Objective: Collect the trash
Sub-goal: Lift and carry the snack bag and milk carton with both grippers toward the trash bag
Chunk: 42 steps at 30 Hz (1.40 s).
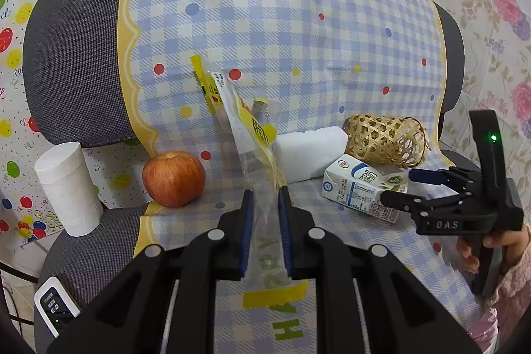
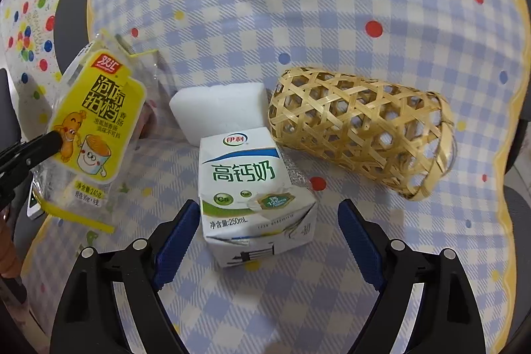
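My left gripper point(image 1: 265, 198) is shut on a clear and yellow snack bag point(image 1: 247, 138), which stands up out of the pads; the right wrist view shows the bag point(image 2: 93, 121) at the left with a left finger point(image 2: 36, 151) on it. A white and green milk carton point(image 1: 361, 191) lies on the checked cloth. My right gripper point(image 2: 268, 204) is open, and the carton point(image 2: 252, 188) sits between its blue pads, close to the left pad and well apart from the right one. From the left wrist, the right gripper point(image 1: 398, 186) hovers at the carton's right end.
A white foam block point(image 2: 219, 111) and a woven bamboo basket point(image 2: 358, 128) on its side lie just behind the carton. An apple point(image 1: 172, 178) and a paper roll point(image 1: 66, 188) sit at the left. A small white device point(image 1: 56, 307) lies on the grey seat.
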Each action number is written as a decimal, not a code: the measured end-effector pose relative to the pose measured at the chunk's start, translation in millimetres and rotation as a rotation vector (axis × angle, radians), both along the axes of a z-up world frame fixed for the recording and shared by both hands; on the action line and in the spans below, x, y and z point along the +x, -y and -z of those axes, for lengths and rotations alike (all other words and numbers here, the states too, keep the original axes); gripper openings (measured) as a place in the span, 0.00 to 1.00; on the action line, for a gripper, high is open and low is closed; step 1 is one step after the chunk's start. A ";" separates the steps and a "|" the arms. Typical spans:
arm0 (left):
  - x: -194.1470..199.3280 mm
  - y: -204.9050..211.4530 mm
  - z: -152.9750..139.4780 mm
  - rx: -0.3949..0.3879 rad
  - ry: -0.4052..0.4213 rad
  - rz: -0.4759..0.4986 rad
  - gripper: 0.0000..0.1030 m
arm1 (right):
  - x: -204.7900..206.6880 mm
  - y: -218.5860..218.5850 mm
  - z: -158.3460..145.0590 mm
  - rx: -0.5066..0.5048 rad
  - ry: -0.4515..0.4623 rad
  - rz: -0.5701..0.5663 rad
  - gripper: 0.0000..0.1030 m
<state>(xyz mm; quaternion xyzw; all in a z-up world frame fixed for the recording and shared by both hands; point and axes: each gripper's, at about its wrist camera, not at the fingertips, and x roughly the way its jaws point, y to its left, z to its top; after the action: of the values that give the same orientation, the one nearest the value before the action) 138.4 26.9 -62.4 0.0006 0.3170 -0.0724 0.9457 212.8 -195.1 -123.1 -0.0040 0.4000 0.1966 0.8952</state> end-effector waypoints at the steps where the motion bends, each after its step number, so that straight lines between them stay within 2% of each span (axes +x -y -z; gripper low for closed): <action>1: 0.2 0.0 0.1 0.002 0.000 0.000 0.13 | 3.0 0.1 0.8 0.006 -0.005 -0.009 0.81; 3: 0.5 0.1 0.4 0.004 -0.002 -0.002 0.13 | 6.2 0.8 1.3 0.022 -0.019 -0.031 0.72; 8: -1.3 -1.2 0.8 0.005 -0.010 -0.005 0.13 | -4.6 -9.2 -3.8 -0.014 0.024 -0.064 0.70; 14: -13.4 -3.2 -6.5 -0.004 0.007 0.000 0.13 | -47.5 -10.3 -39.7 0.032 0.120 0.008 0.69; 20: -36.6 5.1 -18.9 -0.010 0.035 0.043 0.13 | -91.0 -0.2 -63.5 0.021 0.144 0.089 0.69; 24: -55.9 21.4 -24.8 -0.013 0.045 0.102 0.13 | -120.8 7.5 -70.6 -0.044 0.165 0.152 0.69; 29: -82.0 50.8 -29.6 0.007 0.073 0.203 0.13 | -160.1 28.4 -76.0 -0.037 0.179 0.225 0.69; 35: -103.9 90.2 -32.3 -0.005 0.081 0.314 0.13 | -197.3 55.7 -86.0 -0.022 0.202 0.335 0.69; 42: -133.3 138.1 -32.4 0.000 0.101 0.453 0.13 | -252.7 92.2 -98.4 -0.051 0.244 0.487 0.69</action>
<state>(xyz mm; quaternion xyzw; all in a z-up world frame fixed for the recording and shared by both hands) 5.1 -111.2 -30.0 0.0752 0.2609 -0.2826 0.9200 -39.9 -287.3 -24.6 0.0457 0.2831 -0.0364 0.9573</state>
